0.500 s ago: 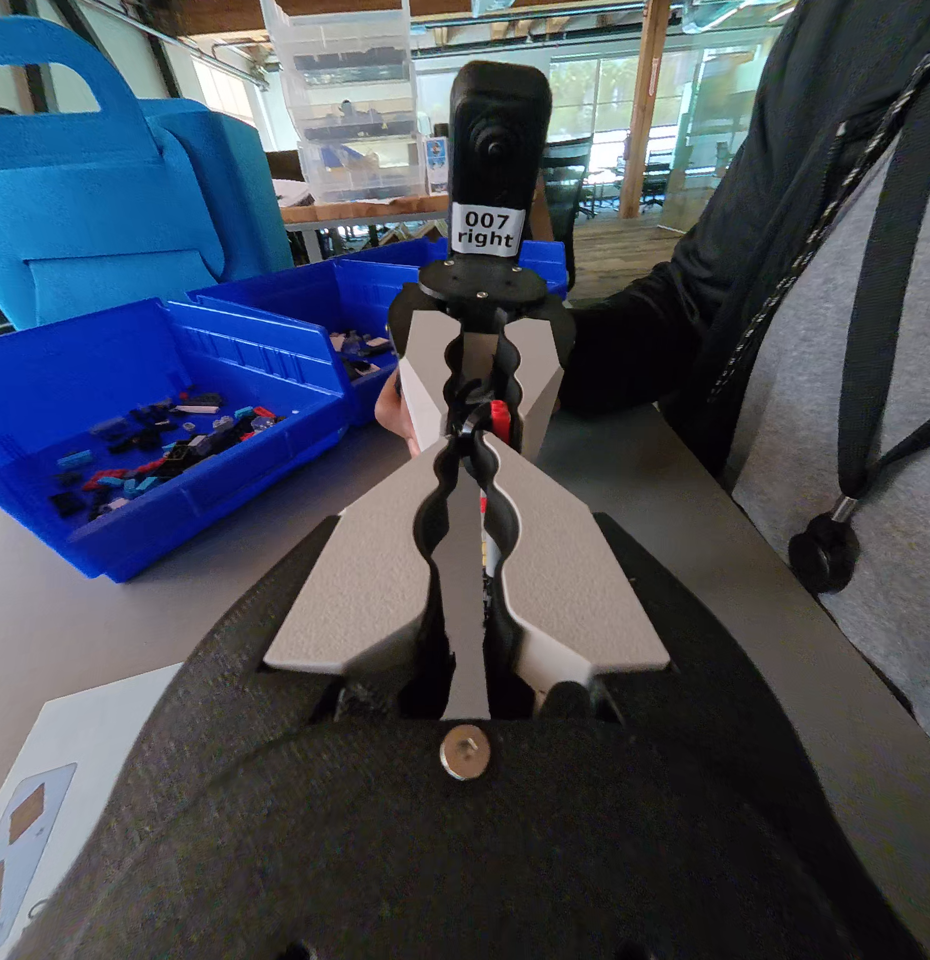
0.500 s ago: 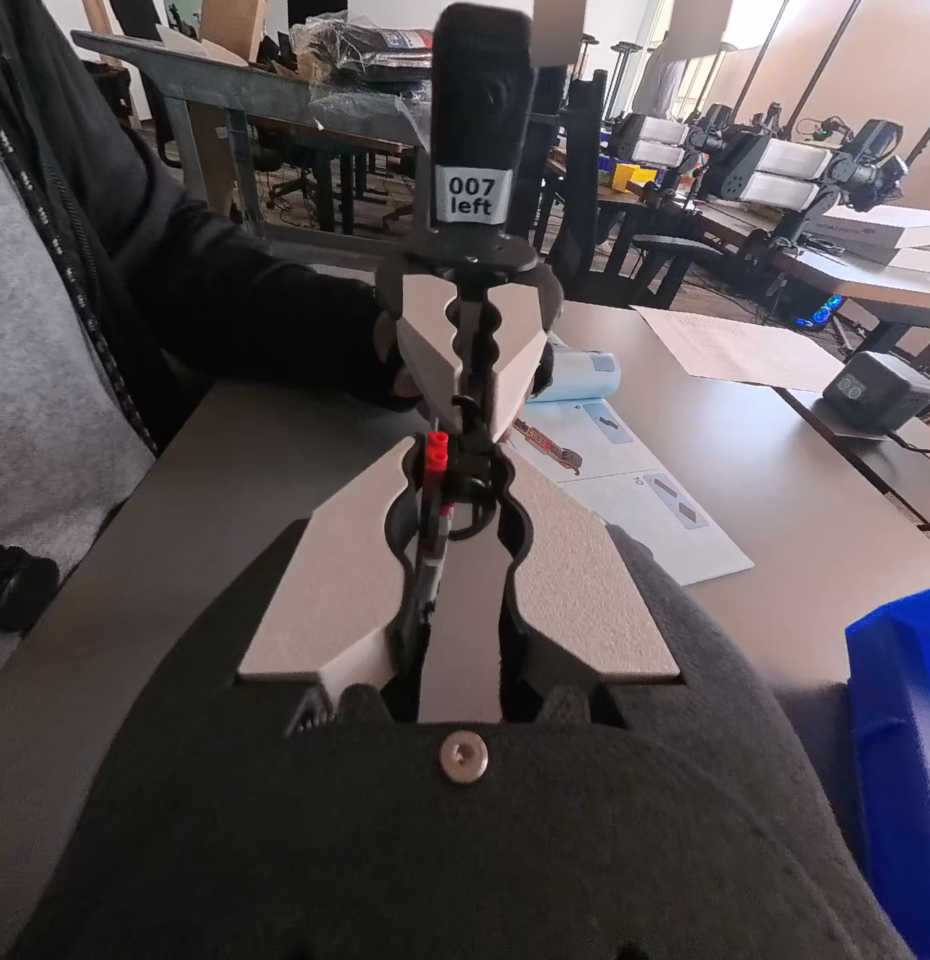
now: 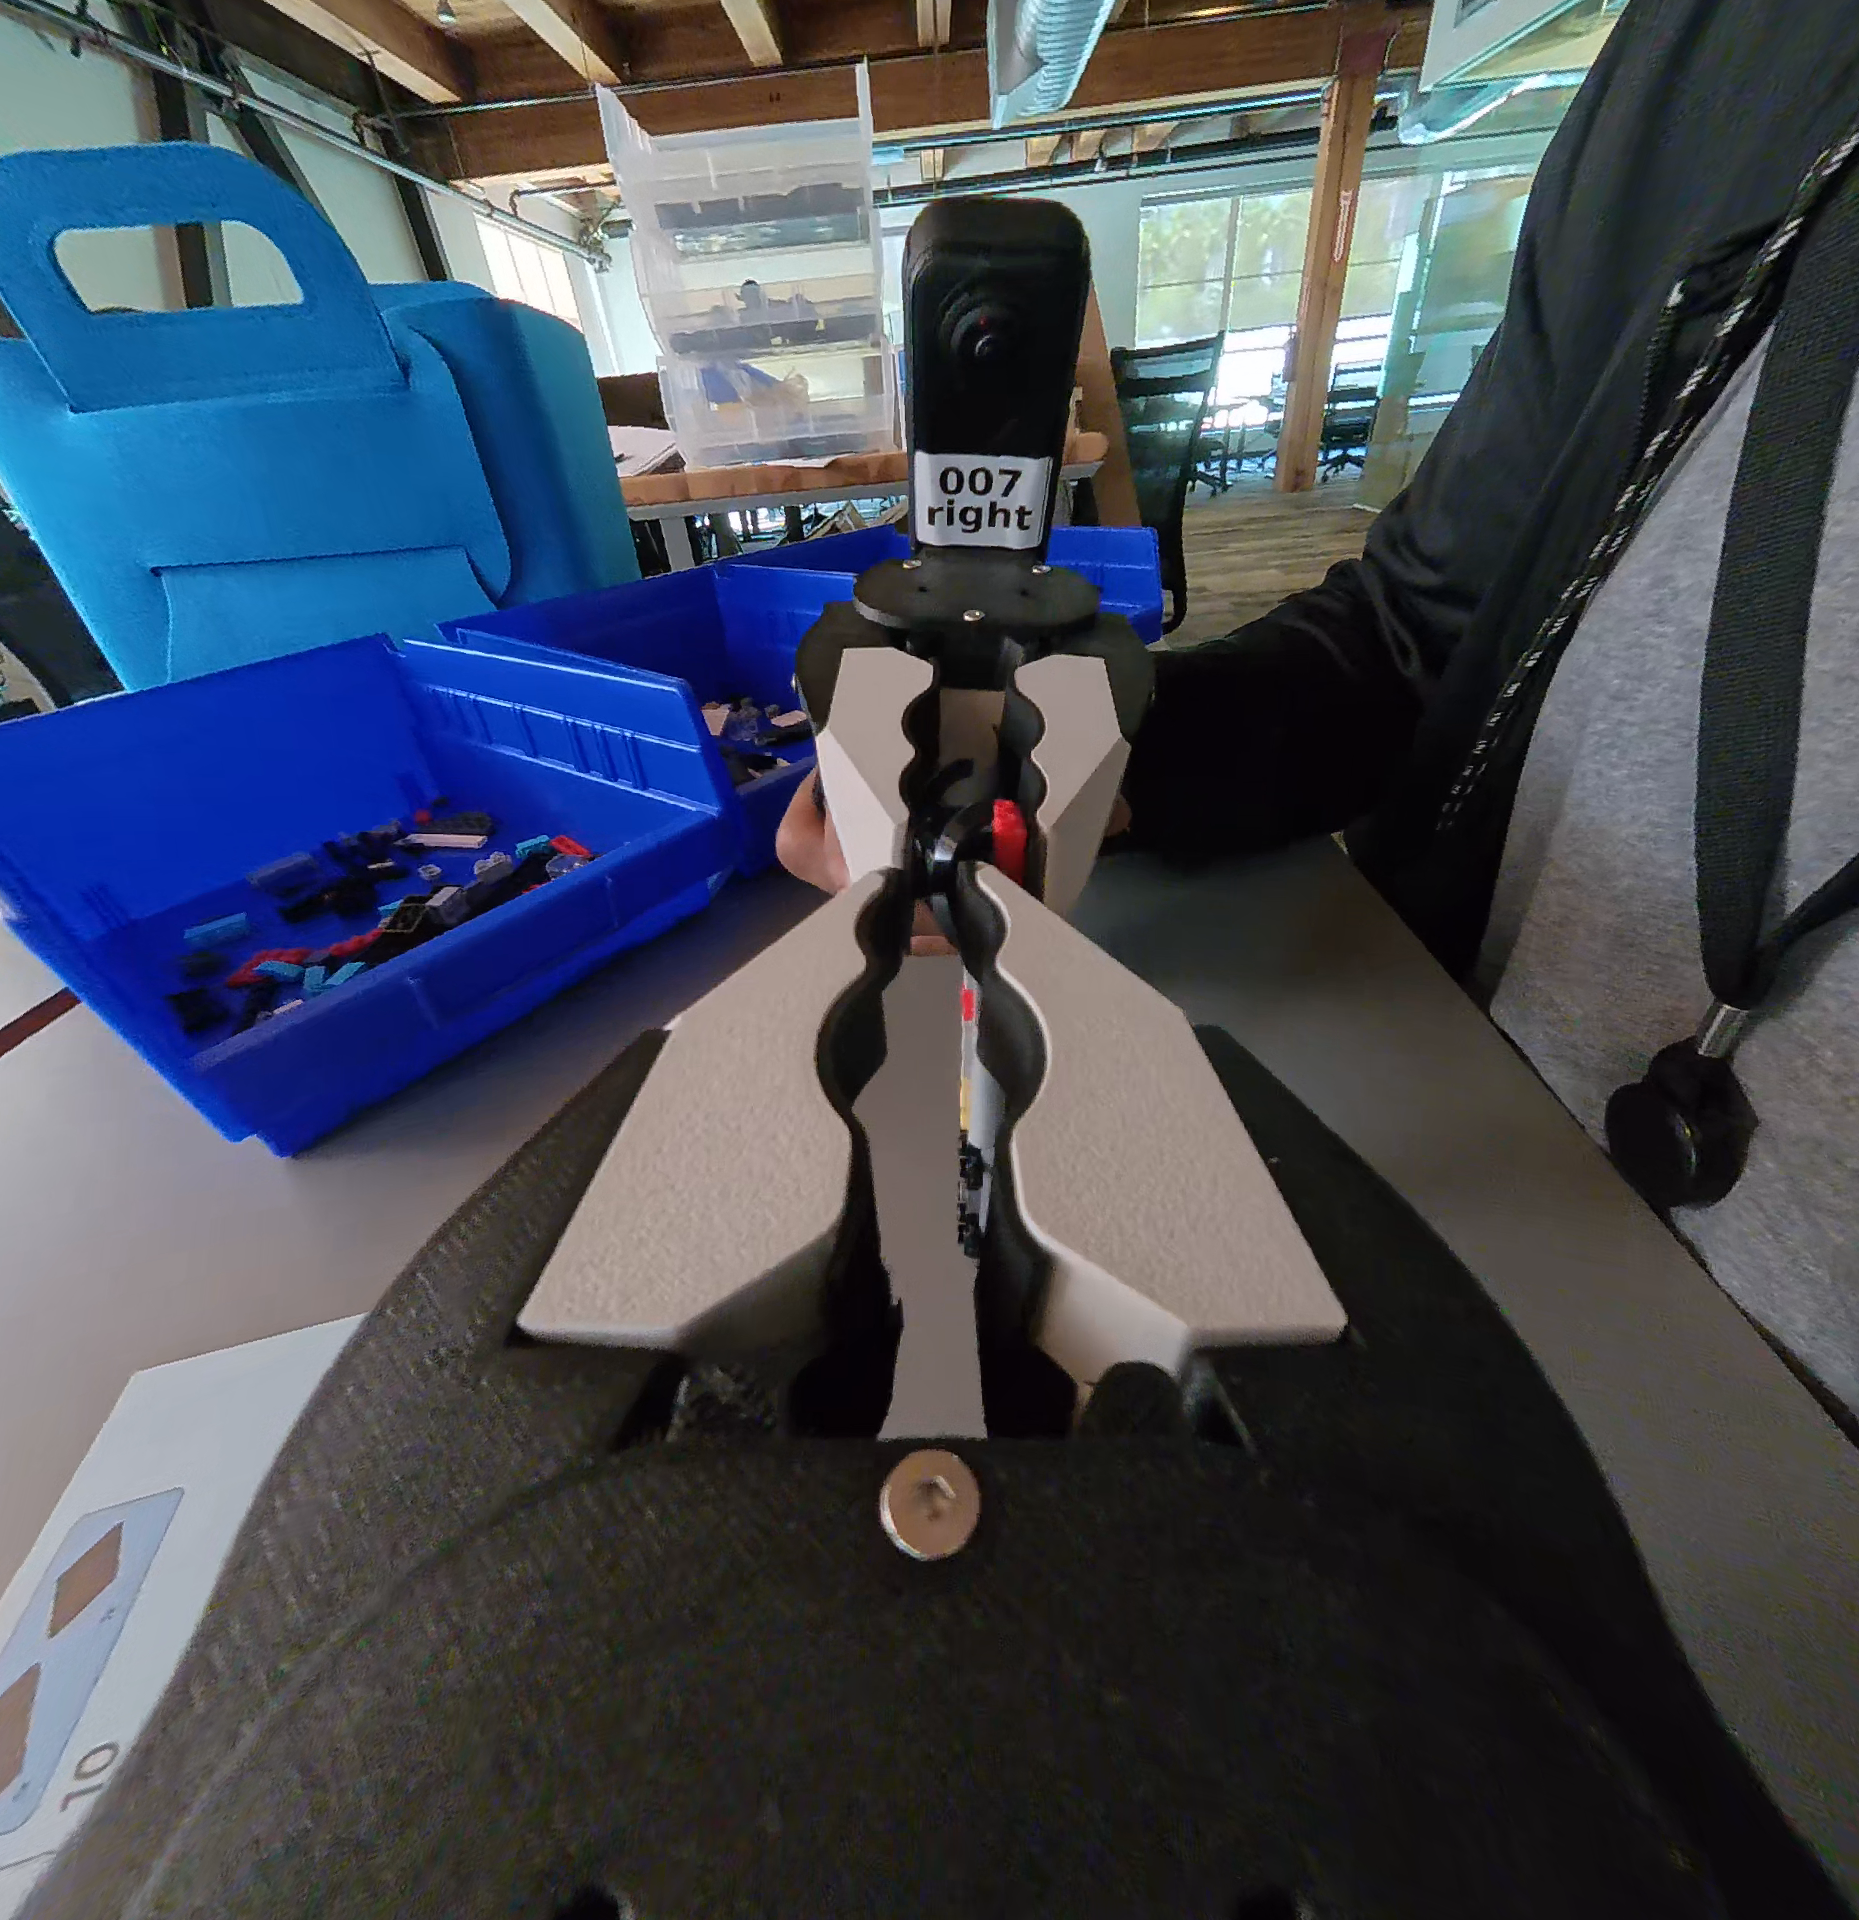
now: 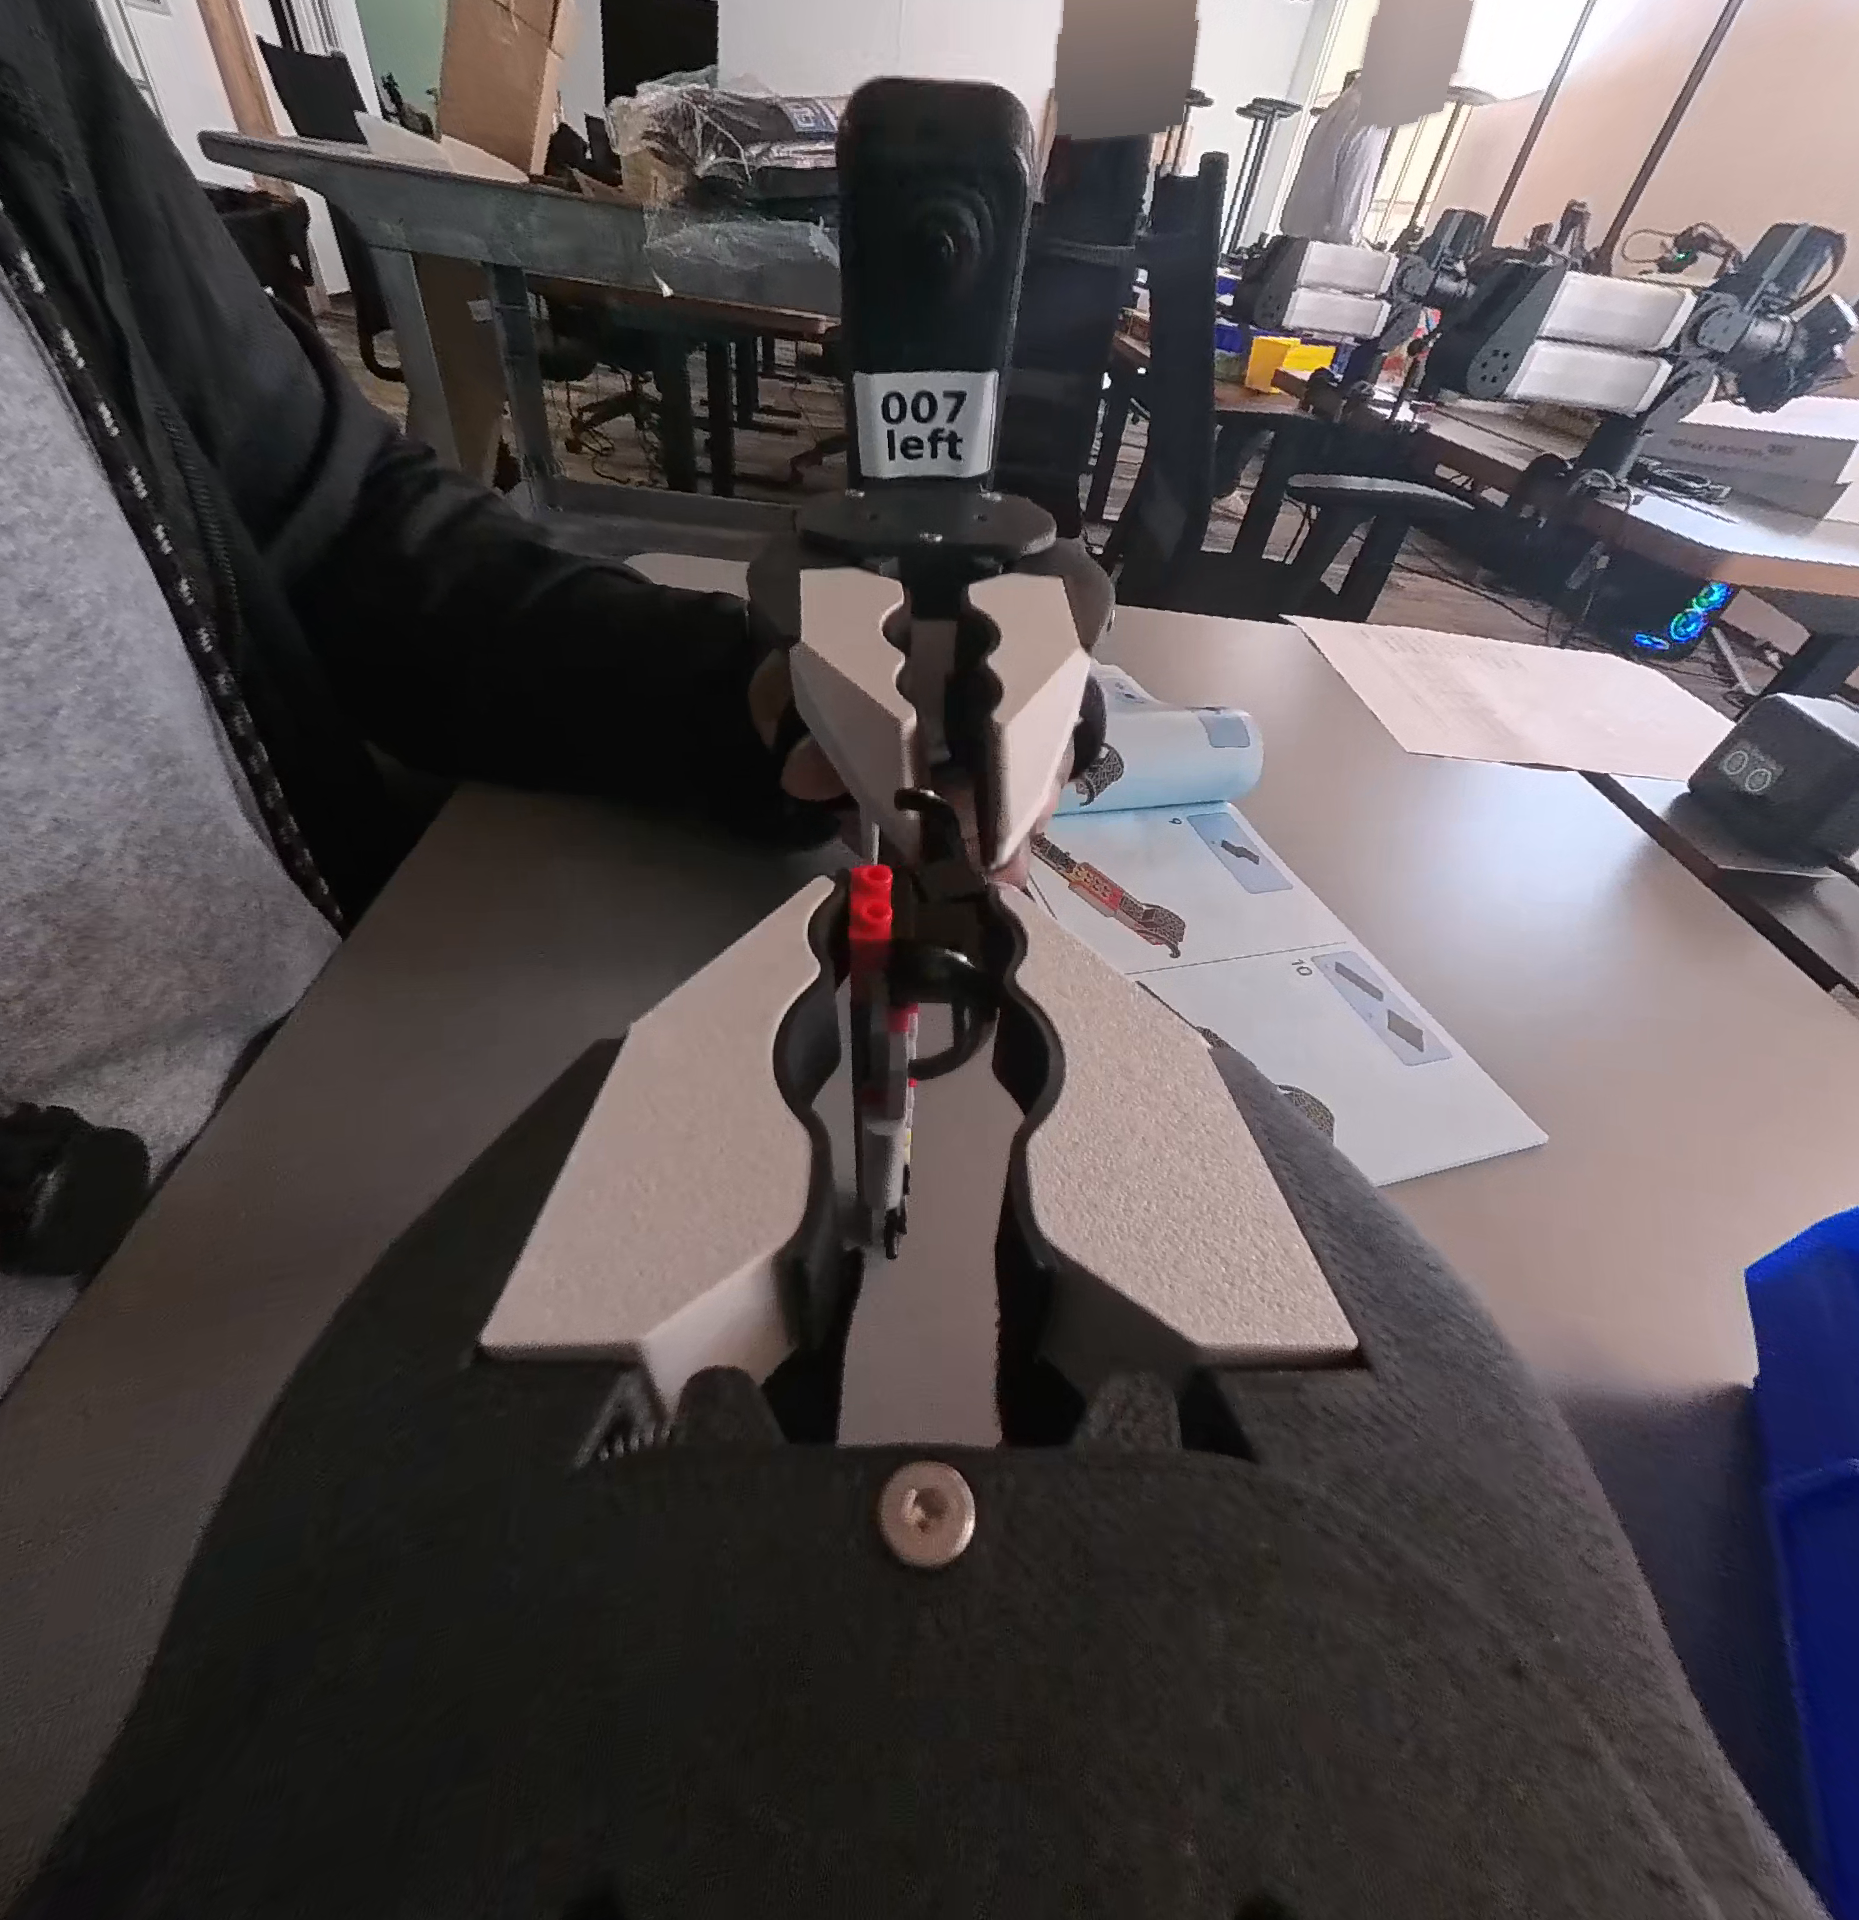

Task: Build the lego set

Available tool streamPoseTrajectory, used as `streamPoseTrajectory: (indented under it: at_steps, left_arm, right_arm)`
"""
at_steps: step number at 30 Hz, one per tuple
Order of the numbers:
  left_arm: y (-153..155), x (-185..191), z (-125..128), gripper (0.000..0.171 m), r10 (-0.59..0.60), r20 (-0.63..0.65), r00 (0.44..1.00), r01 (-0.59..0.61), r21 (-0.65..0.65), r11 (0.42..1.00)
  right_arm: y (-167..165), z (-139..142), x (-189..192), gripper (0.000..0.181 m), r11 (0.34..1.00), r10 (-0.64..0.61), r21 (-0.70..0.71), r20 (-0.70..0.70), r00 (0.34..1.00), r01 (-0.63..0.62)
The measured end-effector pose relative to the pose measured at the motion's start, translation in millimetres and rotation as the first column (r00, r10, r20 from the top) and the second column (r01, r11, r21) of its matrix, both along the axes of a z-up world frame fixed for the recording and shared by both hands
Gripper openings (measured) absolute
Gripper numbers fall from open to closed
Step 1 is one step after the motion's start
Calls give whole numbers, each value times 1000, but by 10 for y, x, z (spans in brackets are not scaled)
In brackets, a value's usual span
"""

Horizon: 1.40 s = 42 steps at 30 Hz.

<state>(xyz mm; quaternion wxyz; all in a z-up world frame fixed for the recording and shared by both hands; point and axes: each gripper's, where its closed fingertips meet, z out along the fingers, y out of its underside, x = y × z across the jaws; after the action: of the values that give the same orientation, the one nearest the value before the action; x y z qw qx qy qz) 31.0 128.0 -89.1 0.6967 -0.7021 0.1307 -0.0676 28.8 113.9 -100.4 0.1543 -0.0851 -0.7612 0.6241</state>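
My two grippers meet tip to tip above the grey table [image 4: 489, 935]. My right gripper [image 4: 914, 896] is shut on a slim lego assembly [image 4: 881, 1127] that stands upright, with a red brick [image 4: 871, 909] on top and grey and black parts below. My left gripper [image 3: 930, 885] is shut on a small black curved piece [image 3: 937, 844] and holds it against the top of the assembly, beside the red brick [image 3: 1005, 831]. From the left wrist view the right gripper [image 3: 956, 836] faces me. From the right wrist view the left gripper [image 4: 935, 831] faces me with the black piece [image 4: 923, 808] in its tips.
A blue bin [image 3: 551, 997] with several loose pieces stands at the left, with a second blue bin [image 3: 686, 644] behind it. The open instruction booklet [image 4: 1320, 997] lies beyond the grippers. A loose sheet [image 4: 1476, 696] and a small black device [image 4: 1787, 779] lie farther off. The person's torso borders the table. My left and right fingertips are right by each other.
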Motion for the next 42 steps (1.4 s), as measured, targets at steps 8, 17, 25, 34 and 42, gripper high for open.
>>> streamPoseTrajectory:
  at_steps: [8, 17, 25, 34, 42]
  left_arm:
    - [-12, 41, 22, 4, 17, -115, 993, -16, 11, 1000]
    - [-33, 103, 12, 4, -134, -22, 991, 133, -16, 991]
    - [-51, 186, 54, 4, -165, -111, 980, 166, 5, 986]
    - [-69, 208, 38, 3, -182, -121, 976, 182, -9, 983]
    - [-83, 207, 21, 4, -181, -74, 981, 179, -40, 983]
  right_arm:
    - [-31, 5, 20, 26, 1000, 19, 12, -8, 1000, -19]
    - [-78, 7, 109, 28, 997, 75, 5, -1, 997, -75]
    - [-107, 17, 199, 28, 991, 129, -18, 18, 991, -129]
    - [-134, 0, 238, 26, 988, 156, -27, 41, 987, -155]
    - [-142, -10, 235, 26, 986, 165, -24, 68, 984, -164]
